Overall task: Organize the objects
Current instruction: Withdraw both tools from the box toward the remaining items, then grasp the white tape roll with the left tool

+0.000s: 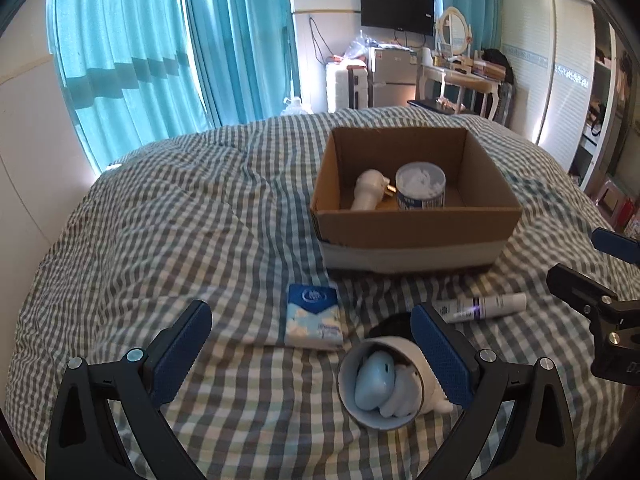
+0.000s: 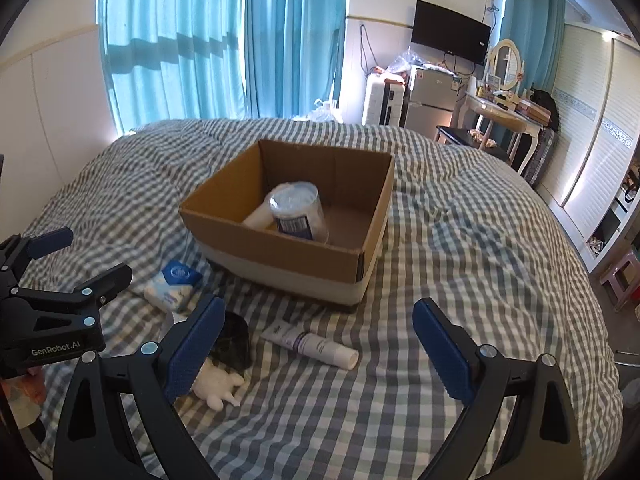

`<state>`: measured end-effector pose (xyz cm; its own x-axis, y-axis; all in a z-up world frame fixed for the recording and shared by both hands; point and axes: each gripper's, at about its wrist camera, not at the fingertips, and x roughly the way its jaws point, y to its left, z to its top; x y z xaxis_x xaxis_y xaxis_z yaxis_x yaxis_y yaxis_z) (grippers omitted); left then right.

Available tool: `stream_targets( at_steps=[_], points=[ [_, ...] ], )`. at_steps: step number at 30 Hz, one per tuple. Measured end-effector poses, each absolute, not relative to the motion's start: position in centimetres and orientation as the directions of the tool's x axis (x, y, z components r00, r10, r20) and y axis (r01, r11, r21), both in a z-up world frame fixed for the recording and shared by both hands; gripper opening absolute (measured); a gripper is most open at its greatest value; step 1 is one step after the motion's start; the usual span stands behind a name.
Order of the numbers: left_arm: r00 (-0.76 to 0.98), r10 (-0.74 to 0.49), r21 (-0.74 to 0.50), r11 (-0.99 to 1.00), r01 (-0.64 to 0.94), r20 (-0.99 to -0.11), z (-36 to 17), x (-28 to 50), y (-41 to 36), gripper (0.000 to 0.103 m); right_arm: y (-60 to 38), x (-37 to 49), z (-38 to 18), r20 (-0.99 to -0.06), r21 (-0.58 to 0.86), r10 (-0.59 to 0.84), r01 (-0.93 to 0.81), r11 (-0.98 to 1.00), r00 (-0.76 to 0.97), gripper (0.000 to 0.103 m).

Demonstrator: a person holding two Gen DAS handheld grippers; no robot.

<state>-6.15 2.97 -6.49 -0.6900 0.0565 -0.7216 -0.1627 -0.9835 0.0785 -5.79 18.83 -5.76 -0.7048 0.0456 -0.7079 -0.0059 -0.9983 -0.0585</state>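
An open cardboard box (image 1: 416, 228) (image 2: 280, 256) sits on the checked bedspread and holds a clear cotton-swab tub (image 1: 420, 186) (image 2: 298, 210) and a white bottle (image 1: 370, 190). In front of it lie a blue tissue pack (image 1: 314, 320) (image 2: 174, 284), a white tube (image 1: 486, 306) (image 2: 310, 344) and a white cup on its side (image 1: 380, 384) with a pale blue object inside. My left gripper (image 1: 316, 356) is open over the tissue pack and cup. My right gripper (image 2: 320, 352) is open just above the tube. A dark round object (image 2: 234, 340) and a white figure (image 2: 218, 386) lie by its left finger.
The bed (image 1: 200, 208) fills the foreground. Teal curtains (image 1: 160, 48) hang behind it. A small fridge (image 2: 430, 96), a wall TV (image 1: 396, 10) and a dressing table (image 2: 504, 114) stand at the far wall. A wardrobe (image 2: 592, 152) is on the right.
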Motion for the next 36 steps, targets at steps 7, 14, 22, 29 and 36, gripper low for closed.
stream_targets(
  at_steps=[7,14,22,29,36],
  points=[
    [-0.642,0.096,0.055,-0.976,-0.211,-0.76,-8.8,-5.5,3.6,0.102,19.0,-5.3,-8.1,-0.734,-0.053,0.053,-0.021,-0.998,-0.677,0.096],
    [-0.576,0.163,0.028,-0.951,-0.309,-0.801,-11.3,-4.9,5.9,0.102,18.8,-5.3,-9.1,-0.747,-0.043,0.047,-0.022,-0.999,-0.663,0.096],
    [-0.518,0.173,-0.016,-0.956,-0.293,-0.838,-14.1,-6.8,5.7,0.102,19.0,-5.7,-9.9,-0.76,-0.038,0.047,-0.027,-0.999,-0.648,0.096],
    [-0.439,0.174,-0.03,-0.948,-0.317,-0.881,-17.1,-9.1,6.7,0.103,19.8,-6.2,-10.8,-0.778,-0.011,0.035,-0.042,-0.999,-0.628,0.096],
    [-0.435,0.22,-0.068,-0.938,-0.339,-0.873,-17.0,-9.1,6.6,0.087,20.2,-6.4,-11.3,-0.788,0.009,0.026,-0.054,-0.998,-0.615,0.096]
  ],
)
